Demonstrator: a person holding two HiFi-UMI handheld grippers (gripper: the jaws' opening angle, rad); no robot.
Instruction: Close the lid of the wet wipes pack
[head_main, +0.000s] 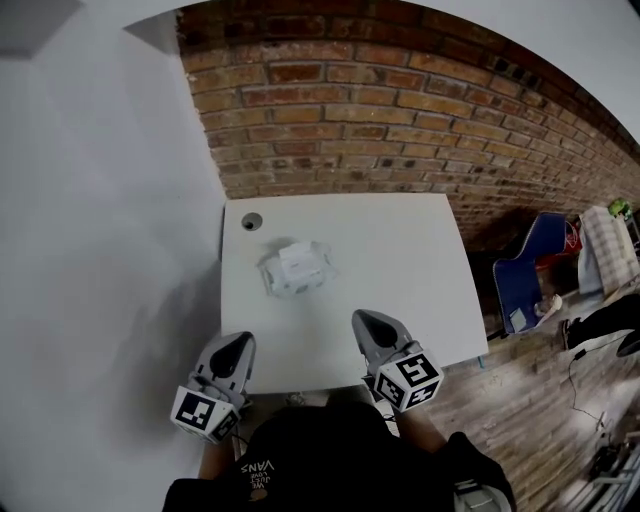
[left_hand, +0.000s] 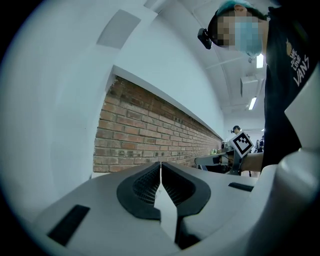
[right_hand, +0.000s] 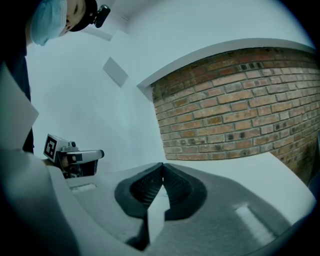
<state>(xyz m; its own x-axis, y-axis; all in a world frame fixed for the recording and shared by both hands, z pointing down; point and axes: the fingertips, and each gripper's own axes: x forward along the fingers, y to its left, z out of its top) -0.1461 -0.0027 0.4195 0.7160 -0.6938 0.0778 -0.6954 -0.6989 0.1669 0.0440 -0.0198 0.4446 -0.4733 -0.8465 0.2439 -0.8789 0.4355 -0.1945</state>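
only head view shows wipes pack (head_main: 296, 268)

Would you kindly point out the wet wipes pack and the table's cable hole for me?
wet wipes pack (head_main: 296, 268), head view, its top middle.
cable hole (head_main: 251, 222), head view, its dark centre.

left gripper (head_main: 238, 342) grey shell | right gripper (head_main: 363, 320) same | fingers (left_hand: 145, 184) black, ribbed | marker cubes (head_main: 205, 412) black-white | shirt (head_main: 320, 462) black, white print

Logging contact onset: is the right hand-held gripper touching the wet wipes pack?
Apart. The head view shows bare table between the right hand-held gripper and the wet wipes pack; its own view shows jaws together, nothing between.
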